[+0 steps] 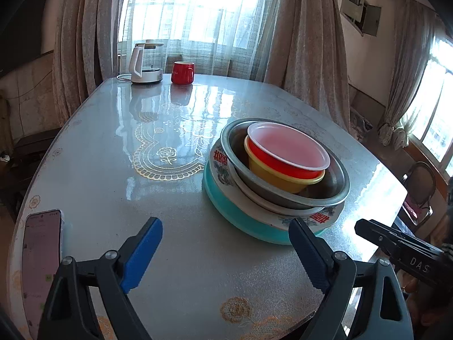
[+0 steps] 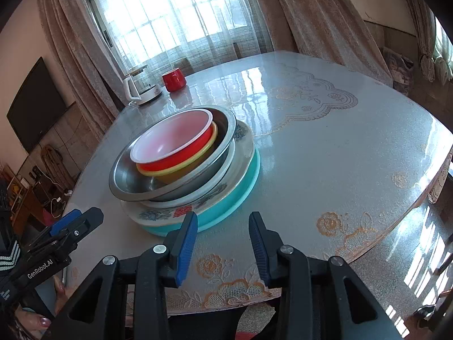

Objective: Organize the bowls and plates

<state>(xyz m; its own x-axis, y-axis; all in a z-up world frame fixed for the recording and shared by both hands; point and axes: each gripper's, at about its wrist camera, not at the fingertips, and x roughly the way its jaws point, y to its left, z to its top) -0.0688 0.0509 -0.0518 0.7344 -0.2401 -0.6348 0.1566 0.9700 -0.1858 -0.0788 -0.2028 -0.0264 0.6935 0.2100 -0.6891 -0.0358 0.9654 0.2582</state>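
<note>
The nested stack of plates and bowls point(image 1: 276, 178) sits on the table point(image 1: 170, 204) ahead-right of the left gripper point(image 1: 226, 252) and ahead-left of the right gripper point(image 2: 223, 243), between them, both with fingers apart and empty, right seemingly nearer

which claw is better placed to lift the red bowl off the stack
Probably the left claw: it is open wide, and the red bowl sits just ahead. The right claw is open more narrowly, with the stack off to its left.
</note>
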